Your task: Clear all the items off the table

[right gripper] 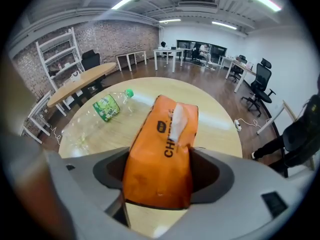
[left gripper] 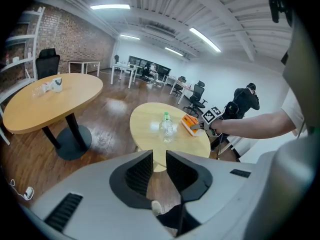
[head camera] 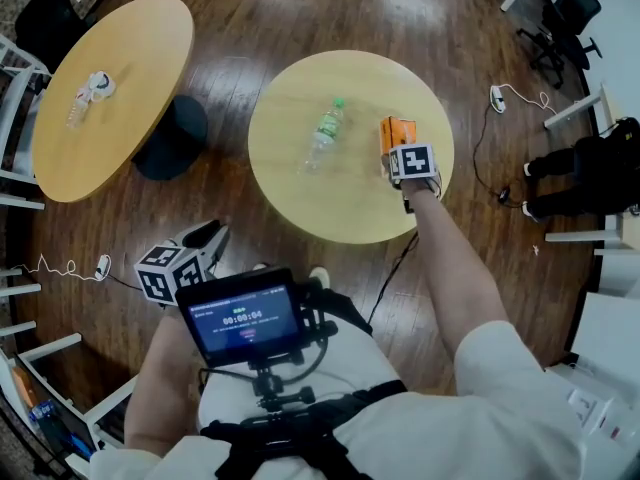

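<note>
standing at the far left, a second wooden table (head camera: 130, 108) carries a few small items (head camera: 92, 90). nearer the person, the left gripper (head camera: 205, 240) hangs off the edge of the round table (head camera: 300, 203), its jaws slightly apart and nothing between them. a clear plastic bottle (head camera: 324, 136) with a green cap lies on its side near the middle of the round table. just right of it, at the table's right side, the orange tissue pack (head camera: 391, 128) is clamped between the jaws of the right gripper (head camera: 398, 153).
</note>
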Available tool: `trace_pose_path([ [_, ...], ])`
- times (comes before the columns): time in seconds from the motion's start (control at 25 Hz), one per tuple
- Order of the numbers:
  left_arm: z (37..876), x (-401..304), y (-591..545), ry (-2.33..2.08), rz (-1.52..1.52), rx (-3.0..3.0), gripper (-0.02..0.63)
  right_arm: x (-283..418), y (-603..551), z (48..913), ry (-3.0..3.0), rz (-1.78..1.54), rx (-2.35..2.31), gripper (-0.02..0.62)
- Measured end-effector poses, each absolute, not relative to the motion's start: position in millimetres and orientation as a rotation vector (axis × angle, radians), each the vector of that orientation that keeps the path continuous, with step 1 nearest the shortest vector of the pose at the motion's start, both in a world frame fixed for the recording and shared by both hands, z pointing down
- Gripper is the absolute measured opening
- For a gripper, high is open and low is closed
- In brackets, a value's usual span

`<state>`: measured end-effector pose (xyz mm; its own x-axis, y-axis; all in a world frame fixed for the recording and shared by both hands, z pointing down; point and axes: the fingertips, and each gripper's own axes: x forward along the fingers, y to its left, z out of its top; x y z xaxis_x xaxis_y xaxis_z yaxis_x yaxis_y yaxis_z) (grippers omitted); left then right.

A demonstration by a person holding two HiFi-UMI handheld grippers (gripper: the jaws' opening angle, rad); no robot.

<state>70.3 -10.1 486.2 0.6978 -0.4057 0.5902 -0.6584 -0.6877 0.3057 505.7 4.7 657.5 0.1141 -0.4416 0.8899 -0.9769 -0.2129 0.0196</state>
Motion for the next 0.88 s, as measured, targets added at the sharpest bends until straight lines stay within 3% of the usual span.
trace_pose_path([
  [0.36, 488, 75, -15, -0.778, 0.666, 2.418, 0.087, 494, 11, 617, -1.449, 0.993, 1.724, 0.348],
  [0.88, 476, 61, -15, -0.903, 0.61, 2.38, 0.087, 403, -48, 539, -1.754, 0.737, 1.486, 0.347],
])
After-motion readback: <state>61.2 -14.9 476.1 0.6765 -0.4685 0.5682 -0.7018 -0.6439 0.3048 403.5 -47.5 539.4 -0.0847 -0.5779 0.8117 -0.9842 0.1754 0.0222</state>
